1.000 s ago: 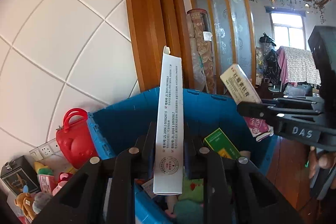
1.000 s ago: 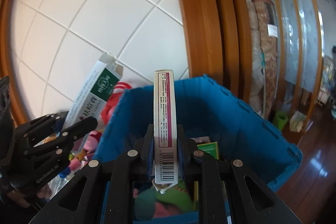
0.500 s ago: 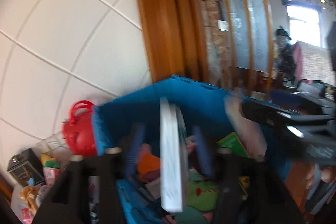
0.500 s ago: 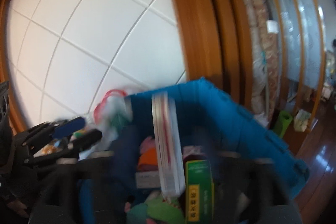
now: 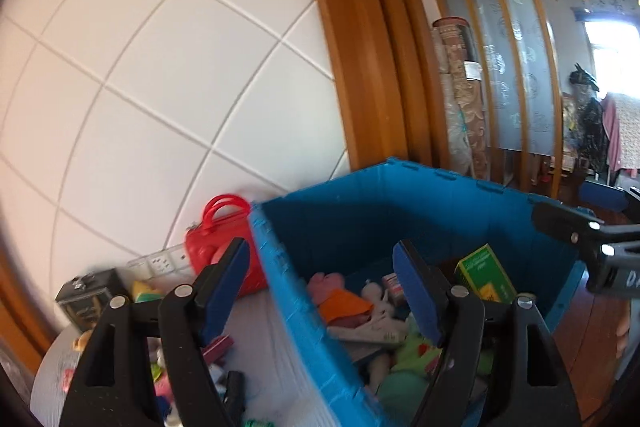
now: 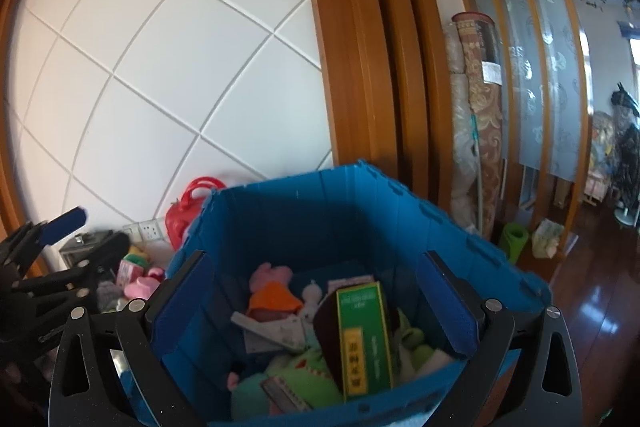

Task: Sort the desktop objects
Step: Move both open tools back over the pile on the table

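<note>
On the far left, the cloth-covered desk (image 5: 256, 343) carries the unsorted items: a dark square box (image 5: 90, 297), small soft toys (image 6: 138, 281) and a glossy red plastic handbag (image 5: 218, 243) against the tiled wall. The left gripper (image 5: 322, 293) straddles the near wall of the blue crate (image 5: 440, 203); its jaws are opening and nothing is between them. The desk items lie down and to the left of these jaws, so the left hand is judged the nearer for the next pick. Inside the rigid ribbed plastic crate lie a pink plush with orange cloth (image 6: 272, 297), a flat white carton (image 6: 276, 333) and a green rectangular carton (image 6: 362, 337), long axis running away from the camera. The right gripper (image 6: 316, 303) hangs over the crate, jaws opening and empty.
</note>
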The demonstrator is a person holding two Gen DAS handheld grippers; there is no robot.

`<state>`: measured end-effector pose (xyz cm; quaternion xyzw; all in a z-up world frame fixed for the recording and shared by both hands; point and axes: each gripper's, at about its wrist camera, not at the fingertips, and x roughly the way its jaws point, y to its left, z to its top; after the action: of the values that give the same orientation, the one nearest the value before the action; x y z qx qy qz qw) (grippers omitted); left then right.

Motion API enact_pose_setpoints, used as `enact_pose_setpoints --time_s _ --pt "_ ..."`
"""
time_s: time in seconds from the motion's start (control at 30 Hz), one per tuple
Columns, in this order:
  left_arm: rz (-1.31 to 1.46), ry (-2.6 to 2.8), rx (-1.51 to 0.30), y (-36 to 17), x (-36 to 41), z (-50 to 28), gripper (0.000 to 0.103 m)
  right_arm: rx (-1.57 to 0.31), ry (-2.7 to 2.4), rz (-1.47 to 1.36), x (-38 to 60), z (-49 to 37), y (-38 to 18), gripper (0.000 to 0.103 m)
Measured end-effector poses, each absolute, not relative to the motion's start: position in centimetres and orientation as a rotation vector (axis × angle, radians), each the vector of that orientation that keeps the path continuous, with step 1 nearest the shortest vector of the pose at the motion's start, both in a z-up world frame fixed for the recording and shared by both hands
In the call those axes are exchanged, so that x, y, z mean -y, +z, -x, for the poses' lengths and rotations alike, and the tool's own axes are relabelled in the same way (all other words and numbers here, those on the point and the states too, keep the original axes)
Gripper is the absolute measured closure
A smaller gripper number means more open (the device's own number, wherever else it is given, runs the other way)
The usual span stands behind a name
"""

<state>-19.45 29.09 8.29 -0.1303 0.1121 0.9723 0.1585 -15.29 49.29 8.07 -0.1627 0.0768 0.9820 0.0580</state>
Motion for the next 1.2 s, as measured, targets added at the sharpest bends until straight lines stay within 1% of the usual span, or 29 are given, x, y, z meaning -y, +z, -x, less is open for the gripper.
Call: enact_pose_setpoints --time_s 0.23,0.6,0.87,0.97,1.03,1.13,1.2 --pt "0.368 2.915 -0.248 7.4 -24.6 17.0 0.029 -0.262 3.005 0.527 -47.6 14.2 7.2 0.000" --pt "0.435 3.086 -0.225 7.0 -18.9 16.5 0.029 -0.209 3.146 0.534 -42.0 14.4 7.4 0.000" --pt "0.507 3.135 -0.163 5.2 -14.2 17.2 0.029 -0.109 3.225 0.568 -36.8 14.9 7.0 0.000" --pt "0.537 3.131 -0.174 4.6 -12.1 17.7 0.029 -0.101 3.239 0.564 -34.8 15.4 6.9 0.000" --pt "0.540 3.144 -0.186 4.4 -9.9 17.8 0.029 -0.111 3.253 0.573 -33.0 16.1 6.7 0.000" --pt "0.565 3.173 -0.175 4.1 -5.5 18.0 0.029 -0.070 3.267 0.633 -29.5 17.5 6.1 0.000" --pt "0.593 3.202 -0.205 3.8 -2.1 18.2 0.029 -0.062 3.285 0.659 -27.0 18.4 5.6 0.000"
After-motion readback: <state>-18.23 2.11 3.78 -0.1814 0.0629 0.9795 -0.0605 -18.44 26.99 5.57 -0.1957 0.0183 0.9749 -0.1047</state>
